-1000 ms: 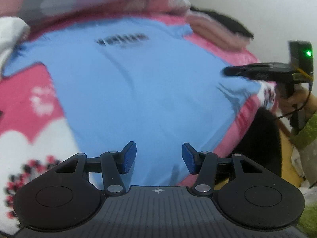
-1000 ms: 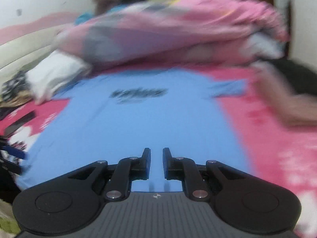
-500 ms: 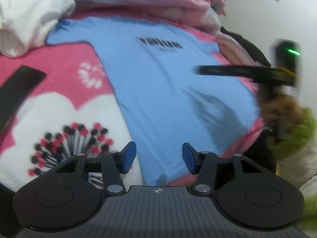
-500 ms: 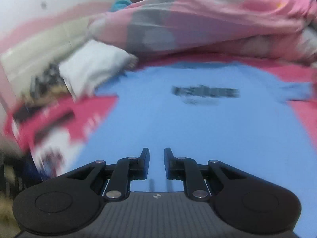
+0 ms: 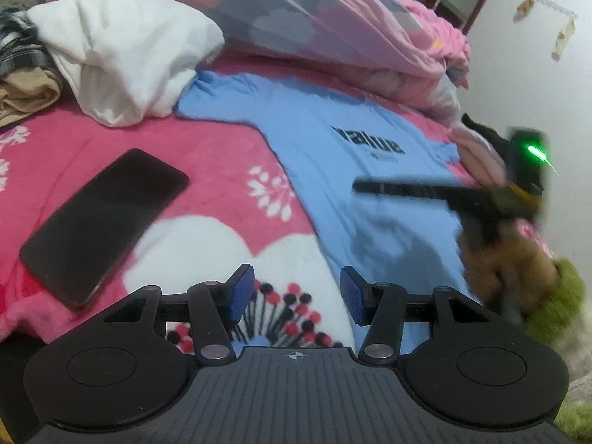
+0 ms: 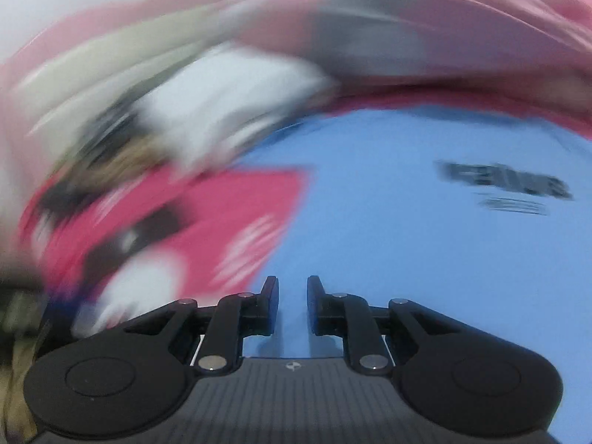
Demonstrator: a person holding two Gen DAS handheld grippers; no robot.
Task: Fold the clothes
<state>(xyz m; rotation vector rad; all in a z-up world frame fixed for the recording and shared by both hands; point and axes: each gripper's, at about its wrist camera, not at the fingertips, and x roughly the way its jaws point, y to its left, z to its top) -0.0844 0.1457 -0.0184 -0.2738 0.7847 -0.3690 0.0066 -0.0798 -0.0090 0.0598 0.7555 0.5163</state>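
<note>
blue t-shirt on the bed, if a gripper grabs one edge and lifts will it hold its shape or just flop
The blue t-shirt lies thin and flat on the pink blanket, so it will probably flop and drape from the pinched edge. It looks light, likely easy to lift. The fuzzy blanket may drag at it, so pushing would likely bunch it.

T-shirt (image 5: 333,170) flat on bedspread (image 5: 207,170) — phone (image 5: 100,222) to its left, quilt (image 5: 333,29) behind.

Bed covered by pink floral blanket (image 5: 207,155). Blue T-shirt (image 5: 333,170) laid flat on it, dark print facing up. Black phone (image 5: 103,222) lying beside the shirt. White cloth bundle (image 5: 122,55) and bunched pink-grey quilt (image 5: 314,22) heaped at far end.
</note>
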